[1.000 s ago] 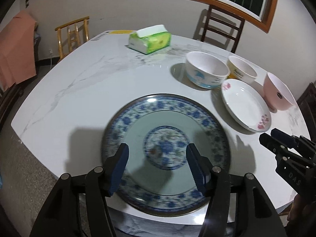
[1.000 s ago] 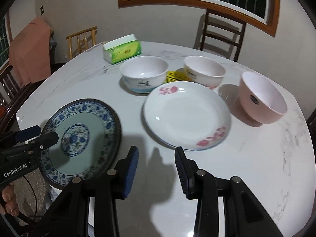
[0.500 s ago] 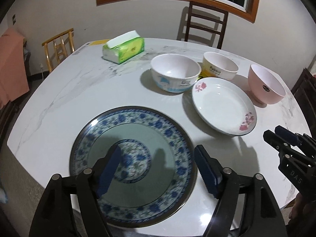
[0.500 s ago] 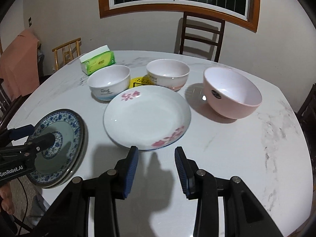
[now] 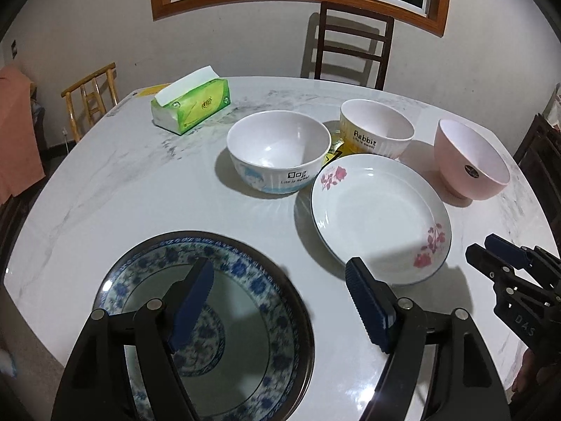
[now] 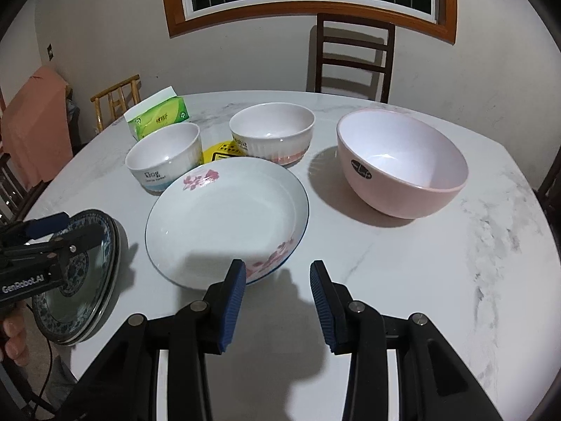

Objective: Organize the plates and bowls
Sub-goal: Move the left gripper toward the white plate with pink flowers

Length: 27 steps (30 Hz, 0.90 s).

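A blue-patterned plate (image 5: 245, 315) lies at the near left table edge; it also shows in the right wrist view (image 6: 84, 301). My left gripper (image 5: 278, 280) is open and empty, hovering above that plate's right side. A white plate with pink flowers (image 5: 378, 214) lies mid-table, also seen from the right wrist (image 6: 224, 217). My right gripper (image 6: 277, 280) is open and empty just in front of its near rim. Behind stand a "Dog" bowl (image 5: 278, 151), a "Rabbit" bowl (image 5: 377, 129) and a pink bowl (image 6: 403, 165).
A green tissue pack (image 5: 191, 103) lies at the far left of the marble table (image 5: 105, 182). A yellow sticker (image 6: 224, 151) sits between the bowls. A dark chair (image 6: 354, 56) stands behind the table, a wooden chair (image 5: 91, 100) at the left.
Both grippers have pulled back and tilted up. The left gripper has shifted right over the blue plate; the white plate now sits closer to the right gripper.
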Each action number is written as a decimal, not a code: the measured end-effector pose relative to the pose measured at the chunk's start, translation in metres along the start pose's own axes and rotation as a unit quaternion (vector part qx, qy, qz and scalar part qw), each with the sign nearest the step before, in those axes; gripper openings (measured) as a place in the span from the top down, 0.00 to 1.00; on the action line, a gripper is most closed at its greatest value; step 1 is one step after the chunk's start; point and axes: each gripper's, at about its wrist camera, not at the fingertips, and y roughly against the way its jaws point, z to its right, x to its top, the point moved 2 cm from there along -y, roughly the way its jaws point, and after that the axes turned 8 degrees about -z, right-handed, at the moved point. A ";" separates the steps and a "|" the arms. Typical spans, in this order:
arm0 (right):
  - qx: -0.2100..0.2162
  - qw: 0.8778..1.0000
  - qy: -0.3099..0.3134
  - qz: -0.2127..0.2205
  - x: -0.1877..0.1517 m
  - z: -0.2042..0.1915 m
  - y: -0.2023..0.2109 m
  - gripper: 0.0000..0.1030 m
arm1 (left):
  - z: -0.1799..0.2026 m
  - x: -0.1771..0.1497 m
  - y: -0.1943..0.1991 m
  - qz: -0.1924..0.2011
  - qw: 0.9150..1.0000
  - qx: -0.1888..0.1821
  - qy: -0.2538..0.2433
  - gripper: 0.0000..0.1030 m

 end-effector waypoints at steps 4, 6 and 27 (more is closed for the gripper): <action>0.008 1.000 -0.001 -0.001 0.008 0.009 -0.008 0.62 | 0.003 0.007 -0.009 -0.006 1.000 0.002 0.002 0.28; 0.017 1.000 0.000 -0.002 0.012 0.012 -0.013 0.62 | 0.004 0.010 -0.013 -0.007 1.000 -0.002 0.004 0.28; 0.069 0.997 -0.014 -0.038 0.039 0.033 -0.077 0.64 | 0.018 0.034 -0.058 -0.041 0.998 -0.057 0.001 0.35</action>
